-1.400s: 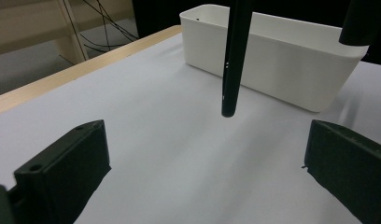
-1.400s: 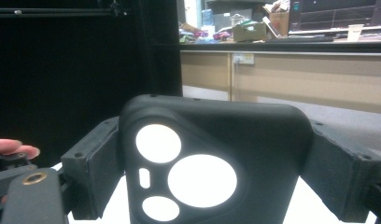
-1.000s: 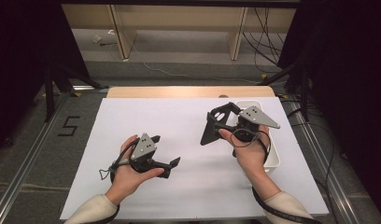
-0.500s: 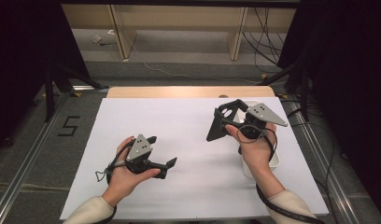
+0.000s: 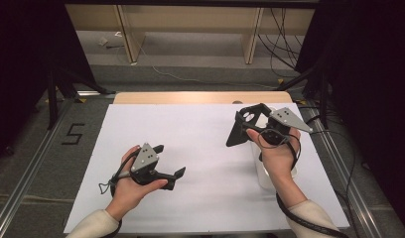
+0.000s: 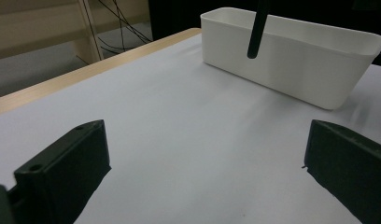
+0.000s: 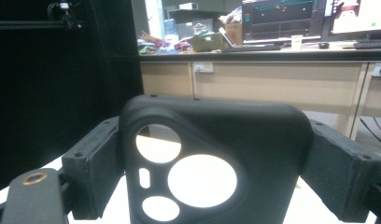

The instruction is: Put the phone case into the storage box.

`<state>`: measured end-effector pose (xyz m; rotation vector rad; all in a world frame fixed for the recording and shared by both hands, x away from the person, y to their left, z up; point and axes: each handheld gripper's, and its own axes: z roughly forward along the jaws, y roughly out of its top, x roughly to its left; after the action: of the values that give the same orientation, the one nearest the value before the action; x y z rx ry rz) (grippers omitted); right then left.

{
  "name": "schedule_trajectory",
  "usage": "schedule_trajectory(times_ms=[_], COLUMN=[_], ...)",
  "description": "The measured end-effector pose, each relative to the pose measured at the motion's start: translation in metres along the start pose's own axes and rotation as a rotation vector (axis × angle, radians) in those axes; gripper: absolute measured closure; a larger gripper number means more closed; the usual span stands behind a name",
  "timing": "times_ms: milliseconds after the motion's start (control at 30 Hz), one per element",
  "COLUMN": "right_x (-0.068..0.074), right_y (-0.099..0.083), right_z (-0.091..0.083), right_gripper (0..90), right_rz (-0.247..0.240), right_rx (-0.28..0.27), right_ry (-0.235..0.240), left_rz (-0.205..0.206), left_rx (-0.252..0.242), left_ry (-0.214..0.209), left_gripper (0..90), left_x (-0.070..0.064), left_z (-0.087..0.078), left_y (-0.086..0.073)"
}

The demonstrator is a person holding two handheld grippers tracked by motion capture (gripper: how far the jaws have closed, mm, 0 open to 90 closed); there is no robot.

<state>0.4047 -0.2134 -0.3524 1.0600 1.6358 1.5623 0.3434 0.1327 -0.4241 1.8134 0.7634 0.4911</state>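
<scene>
Bin (image 5: 266, 174) first: the white plastic bin near the right edge of the surface (image 5: 200, 134) is mostly covered by the right hand (image 5: 274, 151) and forearm in the high view, so just a bit of its near wall peeks out there. The left gripper view shows it much better, a long white tub (image 6: 291, 56) standing on the white sheet, but I can't see down into it, so no idea what's inside.

The right gripper (image 5: 247, 121) is lifted above the bin and pinches a black phone case (image 5: 246, 125). In the right gripper view the case (image 7: 212, 158) sits squeezed between the two jaws, camera cutouts facing the lens, and it blocks most of the surface behind it. Its bottom end is cut off.

The left gripper (image 5: 169, 161) sits low, toward the near left part of the surface, jaws spread wide with nothing between them, just bare white sheet.

A thin dark bar (image 6: 257, 28) hangs in front of the bin; hard to say exactly what it is.
</scene>
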Motion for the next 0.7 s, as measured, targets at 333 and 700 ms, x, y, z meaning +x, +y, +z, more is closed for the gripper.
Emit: schedule_trajectory(times_ms=[333,700], right_x=[-0.009,-0.017], right_y=[0.003,0.006], right_z=[-0.002,-0.005], right_gripper=[14.8,14.8], right_rz=[0.001,-0.002], right_rx=[-0.006,-0.011], right_ry=[-0.030,-0.061], left_rz=[-0.005,-0.005], left_rx=[-0.004,-0.003], left_ry=[0.002,0.003], left_gripper=[0.0,0.0], left_x=[0.001,0.002], left_z=[-0.001,-0.001], left_y=[-0.001,-0.001])
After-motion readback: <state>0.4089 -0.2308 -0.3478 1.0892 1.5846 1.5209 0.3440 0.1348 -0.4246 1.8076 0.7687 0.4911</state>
